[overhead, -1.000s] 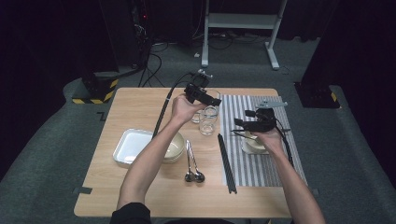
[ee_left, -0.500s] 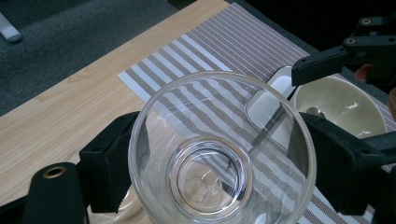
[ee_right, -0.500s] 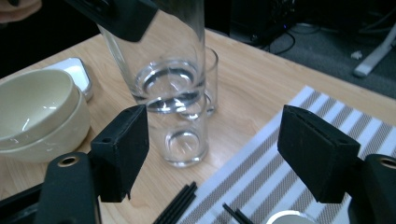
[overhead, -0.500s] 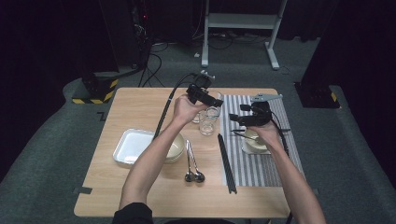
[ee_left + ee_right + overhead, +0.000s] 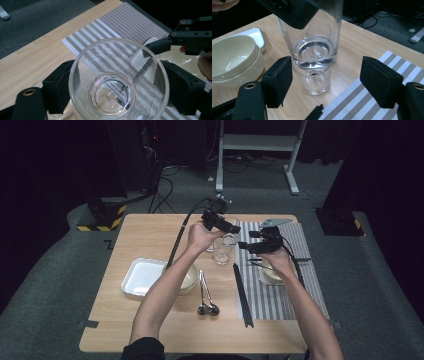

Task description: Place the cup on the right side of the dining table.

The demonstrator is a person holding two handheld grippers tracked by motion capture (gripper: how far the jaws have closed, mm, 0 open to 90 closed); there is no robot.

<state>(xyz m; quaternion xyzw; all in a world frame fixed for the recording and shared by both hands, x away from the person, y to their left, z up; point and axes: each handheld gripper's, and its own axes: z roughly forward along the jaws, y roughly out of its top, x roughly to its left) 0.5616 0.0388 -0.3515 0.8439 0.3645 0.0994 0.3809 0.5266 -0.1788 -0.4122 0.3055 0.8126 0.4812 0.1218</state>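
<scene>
In the high view, the left hand-held gripper is pinching a clear glass and holding it lifted above a second glass that is standing on the desk near the middle of its far half, just beside the left edge of the striped placemat. The right hand-held gripper is hovering over the placemat, just right of the two glasses, above a pale bowl. Toward the desk's left edge one white tray is lying, with stacked cream bowls beside it; two spoons and a pair of black chopsticks are lying toward the near edge. In the left gripper view, the glass is sitting between the pads, which are pressing its sides; it is transparent, round-rimmed and thick-based. In the right gripper view, the jaws are standing spread wide, touching nothing, with the held glass hanging just above the standing one, both straight ahead between them.
</scene>
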